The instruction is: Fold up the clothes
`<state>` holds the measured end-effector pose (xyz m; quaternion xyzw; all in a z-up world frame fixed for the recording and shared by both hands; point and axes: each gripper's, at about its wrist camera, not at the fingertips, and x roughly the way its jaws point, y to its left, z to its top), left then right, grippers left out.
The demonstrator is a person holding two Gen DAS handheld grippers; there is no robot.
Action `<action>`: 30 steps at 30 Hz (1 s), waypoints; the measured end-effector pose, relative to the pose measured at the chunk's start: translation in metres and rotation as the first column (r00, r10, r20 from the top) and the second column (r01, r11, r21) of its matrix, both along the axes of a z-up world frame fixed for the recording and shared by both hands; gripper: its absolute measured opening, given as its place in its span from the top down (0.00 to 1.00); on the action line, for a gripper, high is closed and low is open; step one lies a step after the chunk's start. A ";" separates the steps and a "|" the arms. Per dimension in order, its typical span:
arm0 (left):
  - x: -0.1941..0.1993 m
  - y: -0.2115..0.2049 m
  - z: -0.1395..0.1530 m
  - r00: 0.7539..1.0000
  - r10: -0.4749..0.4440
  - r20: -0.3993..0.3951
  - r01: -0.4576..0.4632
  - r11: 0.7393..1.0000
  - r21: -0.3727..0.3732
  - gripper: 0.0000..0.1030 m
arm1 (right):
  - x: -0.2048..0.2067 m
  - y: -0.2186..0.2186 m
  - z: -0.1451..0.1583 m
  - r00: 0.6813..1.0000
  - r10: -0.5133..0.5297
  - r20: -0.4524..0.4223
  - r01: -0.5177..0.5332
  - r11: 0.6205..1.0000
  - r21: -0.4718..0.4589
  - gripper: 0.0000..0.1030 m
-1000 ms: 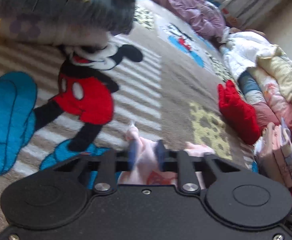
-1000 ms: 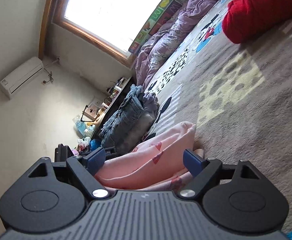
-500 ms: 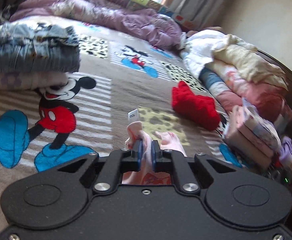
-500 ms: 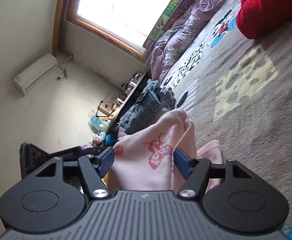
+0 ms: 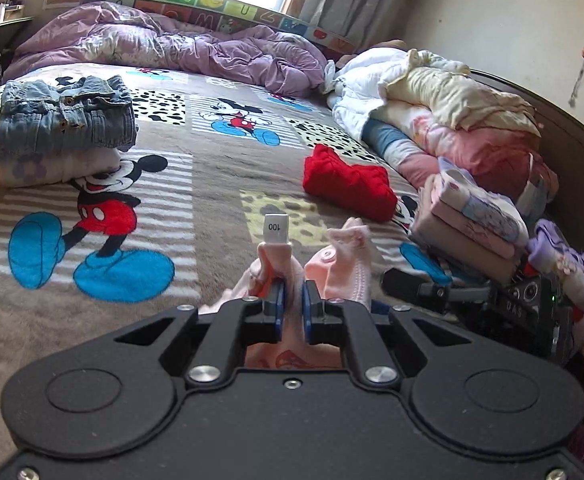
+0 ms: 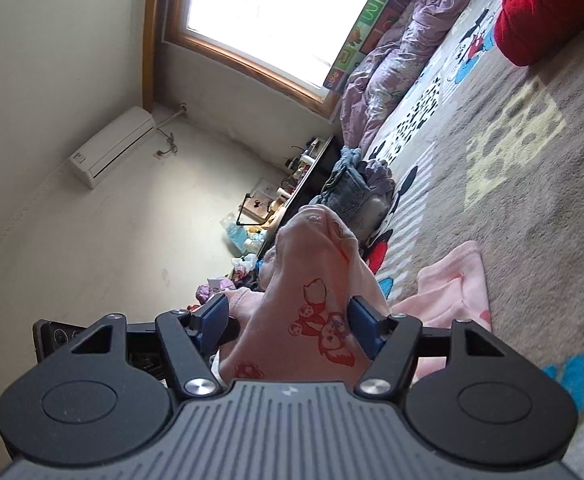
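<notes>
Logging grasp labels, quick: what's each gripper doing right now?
Left gripper: shut on the pink garment.
Right gripper: jaws apart, pink garment between them; grip cannot be told.

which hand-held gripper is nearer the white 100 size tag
Left. The left hand-held gripper pinches the pink printed garment just below the white size tag; the right hand-held gripper sits further right.

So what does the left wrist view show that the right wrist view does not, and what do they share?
Only the left wrist view shows the size tag marked 100, the folded stack at the right edge of the bed, the heaped bedding, and the left claw shut on the pink garment.

Only the right wrist view shows the air conditioner on the wall, the cluttered shelf, and the right claw with wide jaws around the garment.

Both show the pink garment, red knit, denim pile, purple duvet and window.
</notes>
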<state>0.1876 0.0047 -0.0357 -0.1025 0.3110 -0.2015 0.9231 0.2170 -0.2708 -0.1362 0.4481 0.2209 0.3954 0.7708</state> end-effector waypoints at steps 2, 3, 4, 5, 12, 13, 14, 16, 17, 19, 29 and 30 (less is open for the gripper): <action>-0.012 -0.003 -0.001 1.000 -0.011 0.007 0.011 1.000 0.013 0.93 | -0.009 -0.004 0.001 1.000 0.004 0.009 -0.004 1.000 0.007 0.35; -0.019 -0.004 -0.002 1.000 -0.019 0.012 0.019 1.000 0.019 0.93 | -0.014 -0.006 0.001 1.000 0.006 0.013 -0.006 1.000 0.012 0.35; -0.025 -0.006 -0.003 1.000 -0.027 0.017 0.026 0.999 0.025 0.93 | -0.019 -0.008 0.002 1.000 0.008 0.017 -0.009 1.000 0.016 0.35; -0.031 -0.008 -0.003 0.999 -0.032 0.022 0.032 0.999 0.033 0.93 | -0.024 -0.010 0.002 1.000 0.011 0.022 -0.011 1.000 0.020 0.35; -0.073 -0.021 -0.013 0.996 -0.086 0.035 0.082 0.992 0.098 0.93 | -0.067 -0.018 0.013 0.996 0.042 0.073 -0.041 0.999 -0.017 0.35; -0.078 -0.022 -0.017 0.995 -0.091 0.031 0.087 0.991 0.106 0.93 | -0.071 -0.019 0.013 0.996 0.043 0.073 -0.041 0.999 -0.022 0.35; -0.083 -0.023 -0.021 0.995 -0.096 0.026 0.093 0.989 0.113 0.93 | -0.076 -0.021 0.011 0.997 0.041 0.069 -0.040 0.999 -0.026 0.35; -0.092 -0.026 -0.028 0.994 -0.107 0.018 0.104 0.986 0.128 0.94 | -0.084 -0.024 0.010 0.998 0.034 0.058 -0.032 0.999 -0.032 0.35; -0.097 -0.027 -0.032 0.994 -0.111 0.012 0.109 0.985 0.135 0.94 | -0.089 -0.025 0.010 0.998 0.031 0.056 -0.029 0.999 -0.034 0.35; -0.105 -0.028 -0.040 0.993 -0.115 -0.004 0.114 0.982 0.150 0.94 | -0.098 -0.030 0.011 0.998 0.027 0.055 -0.025 0.999 -0.038 0.35; -0.134 -0.029 -0.077 0.987 -0.120 -0.103 0.140 0.966 0.218 0.95 | -0.133 -0.064 0.008 0.995 -0.095 0.017 0.096 0.995 -0.038 0.27; -0.136 -0.028 -0.081 0.986 -0.121 -0.116 0.145 0.964 0.223 0.95 | -0.132 -0.064 0.006 0.994 -0.105 0.008 0.106 0.993 -0.046 0.27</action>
